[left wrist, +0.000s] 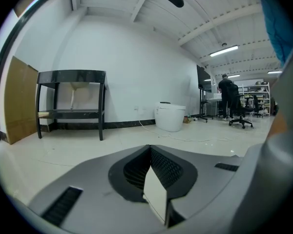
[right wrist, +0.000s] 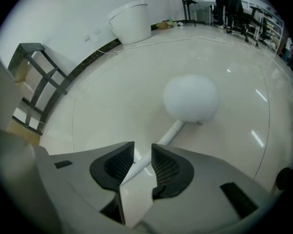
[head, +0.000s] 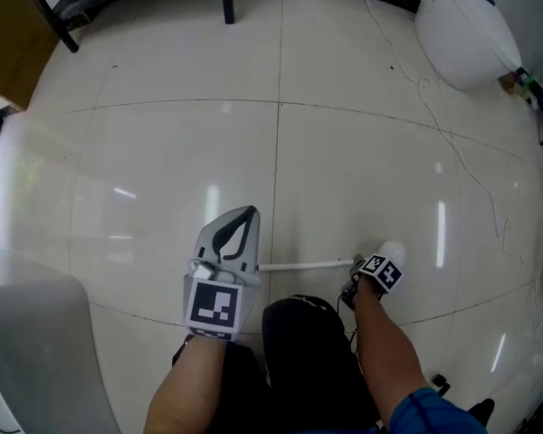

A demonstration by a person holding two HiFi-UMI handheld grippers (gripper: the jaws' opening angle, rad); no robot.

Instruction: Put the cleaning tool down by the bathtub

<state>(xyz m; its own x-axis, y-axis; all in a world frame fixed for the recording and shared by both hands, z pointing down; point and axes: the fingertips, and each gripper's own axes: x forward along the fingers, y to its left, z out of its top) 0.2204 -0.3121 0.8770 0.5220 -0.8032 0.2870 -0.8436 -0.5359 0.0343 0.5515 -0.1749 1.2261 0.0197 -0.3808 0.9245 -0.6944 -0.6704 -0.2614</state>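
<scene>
The cleaning tool is a white brush with a round head and a thin white handle. It lies on the pale tiled floor, and in the head view the handle runs left from the head. My right gripper hovers low over it with the jaws apart. The handle passes through the gap and the pads do not press on it. In the head view the right gripper sits just behind the brush head. My left gripper is held to the left, its jaws shut with nothing in them.
A pale grey rounded tub edge fills the bottom left of the head view. A white toilet stands at the back right, with a thin cable trailing over the floor. A black frame table and cardboard stand along the far wall.
</scene>
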